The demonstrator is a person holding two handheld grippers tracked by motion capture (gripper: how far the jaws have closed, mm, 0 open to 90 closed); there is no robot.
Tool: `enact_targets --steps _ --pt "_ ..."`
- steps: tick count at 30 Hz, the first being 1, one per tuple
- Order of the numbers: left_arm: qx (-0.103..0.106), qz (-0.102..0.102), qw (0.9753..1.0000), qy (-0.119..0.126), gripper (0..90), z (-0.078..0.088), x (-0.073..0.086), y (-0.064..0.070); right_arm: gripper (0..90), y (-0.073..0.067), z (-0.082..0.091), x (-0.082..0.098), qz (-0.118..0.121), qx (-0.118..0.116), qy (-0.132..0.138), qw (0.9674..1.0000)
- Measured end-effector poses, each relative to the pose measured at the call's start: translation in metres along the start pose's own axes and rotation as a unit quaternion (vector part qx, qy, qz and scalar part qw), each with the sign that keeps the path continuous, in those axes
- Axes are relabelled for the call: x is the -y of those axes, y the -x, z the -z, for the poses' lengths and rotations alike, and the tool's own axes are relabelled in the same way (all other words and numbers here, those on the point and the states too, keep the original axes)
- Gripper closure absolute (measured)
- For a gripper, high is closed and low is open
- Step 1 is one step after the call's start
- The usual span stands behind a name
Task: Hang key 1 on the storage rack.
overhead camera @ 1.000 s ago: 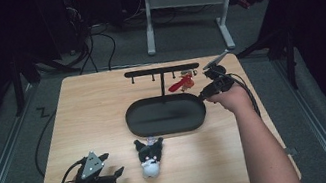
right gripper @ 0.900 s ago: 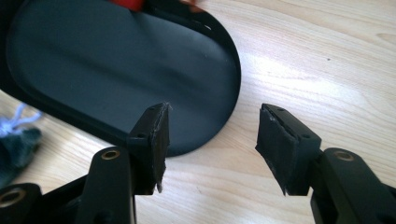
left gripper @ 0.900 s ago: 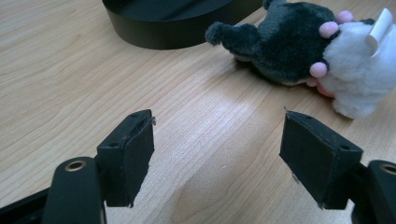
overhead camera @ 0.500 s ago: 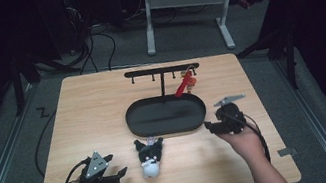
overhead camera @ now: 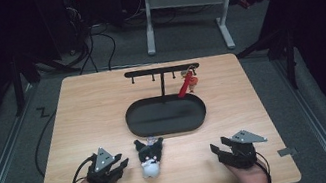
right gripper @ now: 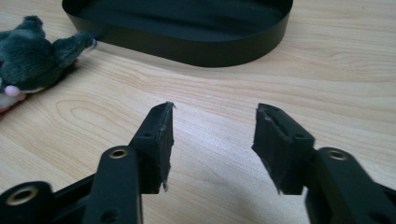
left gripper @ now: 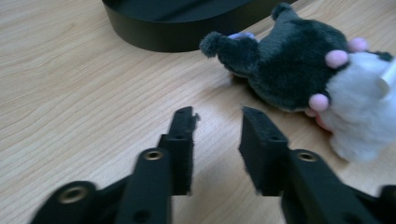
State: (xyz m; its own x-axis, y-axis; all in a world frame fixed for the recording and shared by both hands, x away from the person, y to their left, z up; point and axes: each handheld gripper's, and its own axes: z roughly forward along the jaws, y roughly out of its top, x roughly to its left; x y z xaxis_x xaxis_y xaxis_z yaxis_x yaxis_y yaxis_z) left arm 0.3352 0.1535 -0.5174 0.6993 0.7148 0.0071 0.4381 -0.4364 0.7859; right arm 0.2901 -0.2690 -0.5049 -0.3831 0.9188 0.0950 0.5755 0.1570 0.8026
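Table (overhead camera: 89, 114): pale wood, fine darker grain lines.
Oval tray (overhead camera: 166, 117): matte black all over.
Hook rack (overhead camera: 161, 70): black bar and post.
Tassel charm (overhead camera: 185, 85) on rack: bright red, small orange-tan bit at top (detail too small to tell).
Plush toy (overhead camera: 150, 155): dark charcoal-grey fur, white face part, pink dots, touch of lilac near ears.
Left gripper (overhead camera: 122, 163): black, grey three-cornered plate.
Right gripper (overhead camera: 214, 150): black, same grey plate.
Floor (overhead camera: 2, 140): dull grey.
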Motion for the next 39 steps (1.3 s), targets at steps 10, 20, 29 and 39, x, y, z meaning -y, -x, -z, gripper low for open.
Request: enact_targets --steps 10,20,29,39 --pt "-0.009 -0.01 0.9997 -0.02 85.9 -0.026 -0.015 0.023 53.5 -0.003 0.002 -0.004 -0.02 -0.02 0.005 0.9996" --pt "0.021 -0.03 0.999 -0.025 89.8 -0.048 -0.032 0.064 58.0 0.007 0.008 0.006 -0.003 -0.003 -0.023 0.9997" --pt "0.035 -0.044 0.998 -0.03 89.7 -0.053 -0.033 0.085 57.6 0.01 0.014 0.007 -0.016 -0.01 -0.006 0.9998" --pt "0.065 -0.042 0.9965 -0.031 89.9 -0.036 -0.018 0.097 57.4 0.01 0.009 0.006 -0.016 -0.014 -0.011 0.9997"
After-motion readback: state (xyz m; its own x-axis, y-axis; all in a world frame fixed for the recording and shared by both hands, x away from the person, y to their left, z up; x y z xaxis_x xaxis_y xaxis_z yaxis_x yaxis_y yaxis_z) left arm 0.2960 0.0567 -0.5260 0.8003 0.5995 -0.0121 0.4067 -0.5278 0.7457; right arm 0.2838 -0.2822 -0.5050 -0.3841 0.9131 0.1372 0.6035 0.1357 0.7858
